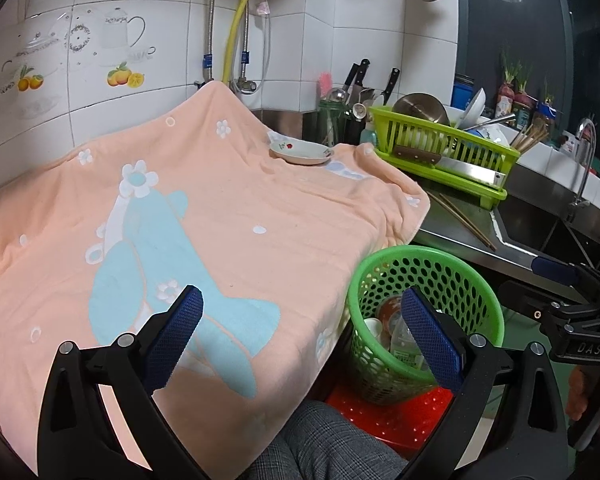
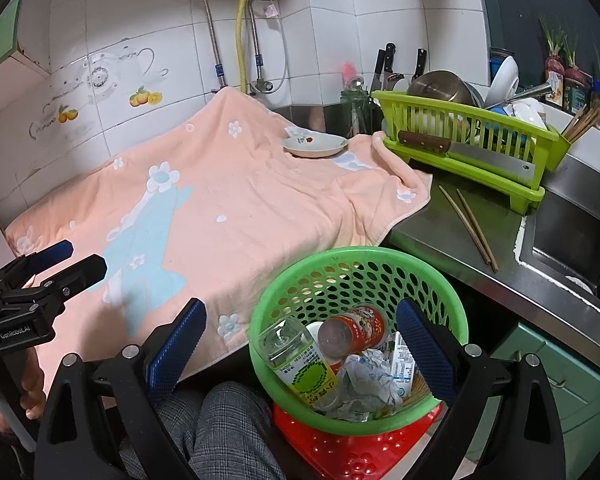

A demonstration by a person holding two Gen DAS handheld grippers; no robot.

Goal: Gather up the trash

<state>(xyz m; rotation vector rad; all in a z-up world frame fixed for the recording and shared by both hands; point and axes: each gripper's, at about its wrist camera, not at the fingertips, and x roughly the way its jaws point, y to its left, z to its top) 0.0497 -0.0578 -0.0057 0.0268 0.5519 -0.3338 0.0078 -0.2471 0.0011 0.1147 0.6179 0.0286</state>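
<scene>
Kitchen bench [image 2: 440,236] mostly covered by peach towel [image 2: 240,200], small white dish [image 2: 315,145] on it, lime dish rack [image 2: 472,148] beside. Green mesh basket [image 2: 452,292] sits on red stool [image 2: 340,456] at bench edge, holding bottle [image 2: 296,356], orange can [image 2: 356,330], crumpled paper [image 2: 364,384], carton [image 2: 402,358]. Left claw [image 1: 302,338] wide, empty, over towel edge. Right claw [image 2: 298,346] wide, empty, above basket.

right claw [image 2: 300,344]: spread wide, empty | green basket [image 2: 452,304]: can [image 2: 360,326], bottle [image 2: 296,356], possibly crumpled paper [image 2: 364,384]
</scene>
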